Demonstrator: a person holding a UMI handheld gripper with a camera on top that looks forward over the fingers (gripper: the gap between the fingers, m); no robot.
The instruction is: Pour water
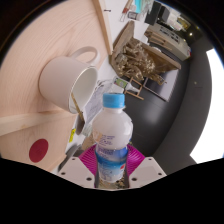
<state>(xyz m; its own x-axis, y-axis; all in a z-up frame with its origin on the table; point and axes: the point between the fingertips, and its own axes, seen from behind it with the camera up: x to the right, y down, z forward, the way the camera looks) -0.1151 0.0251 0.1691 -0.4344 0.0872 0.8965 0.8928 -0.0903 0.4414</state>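
Tongs (112,168): we see them low in the view, pointing forward, their two fingers closed against the sides of a water bottle. The magenta pads (90,158) press the bottle's lower body from left and right. The view is tilted, so the room leans around them.

Water bottle (111,138): held between the fingers, rising just ahead of us. It is a small clear plastic bottle with a light blue screw cap (115,100), rounded shoulders and a blue and white label around its lower half. The plastic looks smooth and glossy. We cannot tell how much water is inside.

Mug (68,82): a white mug, smooth and glazed like ceramic, just beyond the bottle's cap and to its left. In this tilted view its open mouth faces toward the bottle, and a handle (82,53) loops off its far side. It rests on the table, apart from the bottle.

Table (30,60): a pale, smooth surface carrying the mug, with a straight edge running past the bottle.

Red disc (38,150): a small round red mark or sticker on the table, left of the tongs.

Background: beyond the table's edge, a cardboard box (135,58) of mixed clutter stands on a dark floor (170,110); its contents are too small to name.
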